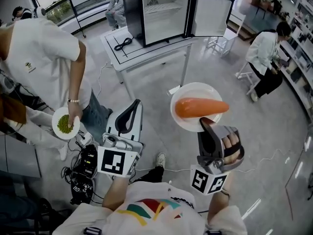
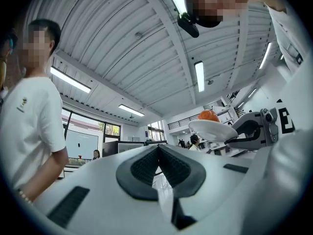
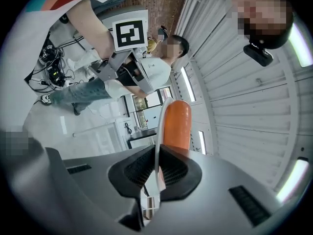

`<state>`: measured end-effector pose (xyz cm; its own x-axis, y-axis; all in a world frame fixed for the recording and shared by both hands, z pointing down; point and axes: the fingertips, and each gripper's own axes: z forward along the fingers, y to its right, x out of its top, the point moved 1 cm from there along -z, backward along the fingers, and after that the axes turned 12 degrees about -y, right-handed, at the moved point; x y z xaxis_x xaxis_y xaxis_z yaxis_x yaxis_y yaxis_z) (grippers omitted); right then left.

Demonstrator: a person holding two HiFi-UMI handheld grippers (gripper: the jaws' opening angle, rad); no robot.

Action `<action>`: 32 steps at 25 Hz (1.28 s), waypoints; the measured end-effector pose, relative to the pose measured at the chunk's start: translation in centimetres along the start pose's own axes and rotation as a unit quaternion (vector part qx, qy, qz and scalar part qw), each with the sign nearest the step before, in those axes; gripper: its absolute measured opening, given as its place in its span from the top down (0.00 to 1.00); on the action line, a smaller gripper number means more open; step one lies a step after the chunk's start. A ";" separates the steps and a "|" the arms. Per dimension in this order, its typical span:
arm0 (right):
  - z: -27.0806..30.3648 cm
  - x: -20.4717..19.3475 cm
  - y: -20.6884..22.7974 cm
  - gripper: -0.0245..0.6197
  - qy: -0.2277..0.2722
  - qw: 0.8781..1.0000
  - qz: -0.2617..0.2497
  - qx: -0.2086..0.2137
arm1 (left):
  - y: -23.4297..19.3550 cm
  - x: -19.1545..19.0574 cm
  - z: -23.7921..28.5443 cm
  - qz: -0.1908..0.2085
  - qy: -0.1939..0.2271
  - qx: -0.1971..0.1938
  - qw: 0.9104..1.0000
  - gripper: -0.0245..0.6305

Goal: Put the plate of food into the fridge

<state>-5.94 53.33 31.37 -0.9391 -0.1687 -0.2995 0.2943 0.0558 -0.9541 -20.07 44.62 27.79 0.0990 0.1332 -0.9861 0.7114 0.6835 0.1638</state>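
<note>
The right claw [image 1: 207,123] is nearly closed, pinching only the near rim of the white plate [image 1: 195,89]. The plate hangs in the air over the floor, well short of the near edge of the desk [image 1: 146,54] that carries the open fridge [image 1: 164,14]. With so thin a one-sided hold, the plate could pivot between the pads and dip at its far side. The carrot [image 1: 201,107] lies loose across it, reaching past the rim on the right, and would likely roll off. A jolt, or a knock of the rim against the fridge's frame or its door [image 1: 211,14], could do the same. The left claw [image 1: 133,106] is closed on nothing, so it gives no support underneath.
</note>
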 end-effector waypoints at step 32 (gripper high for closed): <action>41.4 -3.9 1.9 0.93 0.021 0.999 -0.018 0.024 | -18.8 -3.8 35.5 -0.018 -0.011 0.025 0.999 0.95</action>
<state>5.63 13.31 30.58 -0.9559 -0.1276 -0.2647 0.2665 0.0031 -0.9638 -9.09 5.81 27.51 0.0868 0.0928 -0.9919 0.7480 0.6515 0.1264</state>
